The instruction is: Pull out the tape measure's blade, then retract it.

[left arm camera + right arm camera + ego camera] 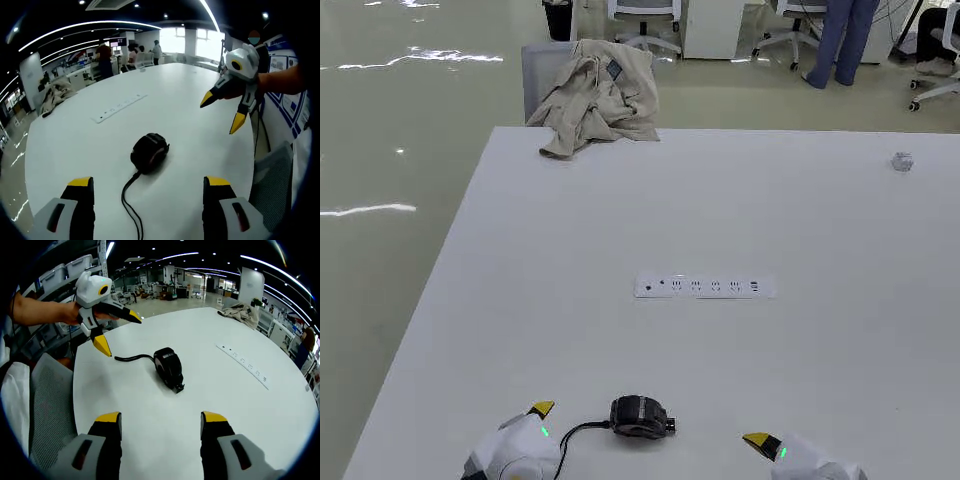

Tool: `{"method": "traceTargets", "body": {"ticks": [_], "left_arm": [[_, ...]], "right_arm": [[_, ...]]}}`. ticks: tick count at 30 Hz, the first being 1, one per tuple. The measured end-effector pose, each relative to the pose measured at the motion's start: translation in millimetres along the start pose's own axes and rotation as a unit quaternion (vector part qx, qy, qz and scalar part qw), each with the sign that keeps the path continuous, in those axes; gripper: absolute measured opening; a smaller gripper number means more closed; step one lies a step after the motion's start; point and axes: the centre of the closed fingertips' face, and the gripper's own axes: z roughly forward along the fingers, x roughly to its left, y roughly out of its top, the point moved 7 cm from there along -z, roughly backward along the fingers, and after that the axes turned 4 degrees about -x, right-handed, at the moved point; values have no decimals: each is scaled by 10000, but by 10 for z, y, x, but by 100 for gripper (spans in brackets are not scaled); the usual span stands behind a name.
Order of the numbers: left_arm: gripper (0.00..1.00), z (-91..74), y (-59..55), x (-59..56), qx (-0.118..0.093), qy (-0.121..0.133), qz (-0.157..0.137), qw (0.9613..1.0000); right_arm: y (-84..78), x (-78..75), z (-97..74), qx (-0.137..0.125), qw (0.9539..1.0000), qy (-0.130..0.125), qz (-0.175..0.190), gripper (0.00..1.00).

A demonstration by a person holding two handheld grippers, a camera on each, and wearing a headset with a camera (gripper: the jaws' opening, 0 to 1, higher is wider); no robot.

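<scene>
White table (570, 220) | tape measure (640, 416) untouched | left claw (148, 181), right claw (161, 416) wide, empty

The head view looks down and forward over the white tabletop (570, 330) from its near edge. Both gripper views sit low, facing each other across the tape measure (149, 151), which all three share.

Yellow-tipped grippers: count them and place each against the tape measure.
2. The left white, yellow-tipped gripper is held left of the black round tape measure; the right gripper is held to its right. Both are open, touching nothing.
</scene>
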Motion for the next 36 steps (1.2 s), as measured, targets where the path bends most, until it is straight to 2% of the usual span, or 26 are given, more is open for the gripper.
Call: {"method": "traceTargets", "body": {"ticks": [14,22,30,36], "left_arm": [[83,231,16,15,168,-287,333,9989],[83,366,18,17,275,-462,484,9974],[81,471,30,40,354,-600,696,9951],[79,558,31,81,463,-716,927,9920]], "right_arm": [[10,-175,181,18,9995,115,-297,56],[27,-244,265,107,9988,204,-426,57],[-3,-276,336,130,9984,267,-489,55],[-44,-323,394,186,9974,342,-610,51]]}}
